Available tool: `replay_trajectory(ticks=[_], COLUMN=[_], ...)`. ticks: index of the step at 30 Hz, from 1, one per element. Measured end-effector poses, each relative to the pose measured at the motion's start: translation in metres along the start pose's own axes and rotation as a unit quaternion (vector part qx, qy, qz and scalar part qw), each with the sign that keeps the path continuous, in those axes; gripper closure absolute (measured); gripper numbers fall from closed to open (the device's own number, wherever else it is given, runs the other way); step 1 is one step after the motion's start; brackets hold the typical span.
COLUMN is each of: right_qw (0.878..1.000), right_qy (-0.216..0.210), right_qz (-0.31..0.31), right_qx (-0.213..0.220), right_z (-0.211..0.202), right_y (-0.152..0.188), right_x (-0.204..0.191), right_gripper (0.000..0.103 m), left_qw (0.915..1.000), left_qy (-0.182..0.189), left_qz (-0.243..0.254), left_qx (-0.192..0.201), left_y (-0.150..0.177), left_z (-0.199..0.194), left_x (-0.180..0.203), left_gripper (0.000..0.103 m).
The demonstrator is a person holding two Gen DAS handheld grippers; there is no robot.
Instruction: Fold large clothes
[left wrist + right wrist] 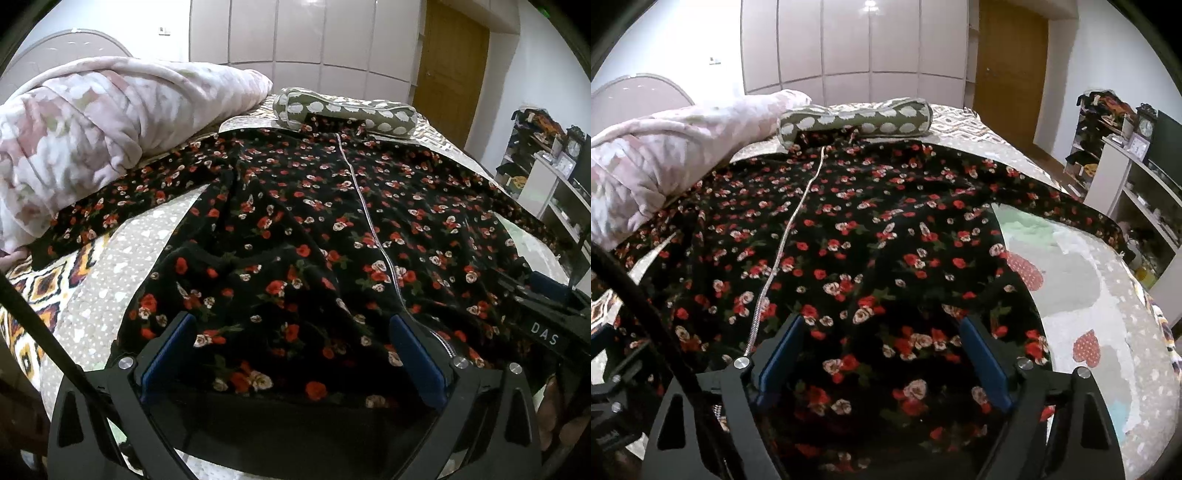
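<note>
Both my grippers, left [291, 332] and right [879, 332], gape wide at frame bottom over one floral robe [314, 221], gripping nothing; one bolster [343, 110] sits upper centre.

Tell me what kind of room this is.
A bedroom, most likely. A black floral garment lies spread on a bed, with a pink quilt and a spotted bolster pillow at its far end, before a tall wardrobe.
</note>
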State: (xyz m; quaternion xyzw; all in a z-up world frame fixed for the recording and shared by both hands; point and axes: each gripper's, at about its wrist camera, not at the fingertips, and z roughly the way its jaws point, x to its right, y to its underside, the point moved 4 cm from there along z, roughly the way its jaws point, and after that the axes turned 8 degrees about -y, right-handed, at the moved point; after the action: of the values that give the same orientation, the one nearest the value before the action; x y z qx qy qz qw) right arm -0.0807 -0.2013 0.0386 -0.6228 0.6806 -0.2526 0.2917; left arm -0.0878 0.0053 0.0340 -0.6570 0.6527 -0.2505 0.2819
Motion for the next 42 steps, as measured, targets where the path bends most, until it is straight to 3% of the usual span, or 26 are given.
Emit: replay_trajectory(ticks=[20, 26, 34, 38, 42], right_qw=[1.000, 1.000, 1.000, 0.998, 0.995], right_qy=[0.012, 0.009, -0.003, -0.004, -0.007], right_qz=[0.003, 0.002, 0.018, 0.052, 0.094], right_qx=[-0.015, -0.021, -0.012, -0.025, -0.044], right_z=[0.007, 0.009, -0.015, -0.033, -0.043], right_y=[0.007, 0.010, 0.011, 0.028, 0.053], right_x=[0.001, -0.001, 0.035, 0.082, 0.123], right_gripper=[0.015, 0.015, 0.015, 0.015, 0.015], left_qw=[0.9997, 0.9997, 0.9973, 0.9938, 0.9911], left_qy=[0.013, 0.012, -0.037, -0.018, 0.014], left_qz=[0.013, 0.009, -0.063, -0.107, -0.121], left_qx=[-0.016, -0.020, -0.010, -0.024, -0.053], left_y=[0.004, 0.003, 0.001, 0.011, 0.022], left_z=[0.003, 0.003, 0.000, 0.010, 0.028], left_x=[-0.004, -0.017, -0.119, -0.161, -0.174], left_gripper=[0.000, 0.009, 0.010, 0.010, 0.010])
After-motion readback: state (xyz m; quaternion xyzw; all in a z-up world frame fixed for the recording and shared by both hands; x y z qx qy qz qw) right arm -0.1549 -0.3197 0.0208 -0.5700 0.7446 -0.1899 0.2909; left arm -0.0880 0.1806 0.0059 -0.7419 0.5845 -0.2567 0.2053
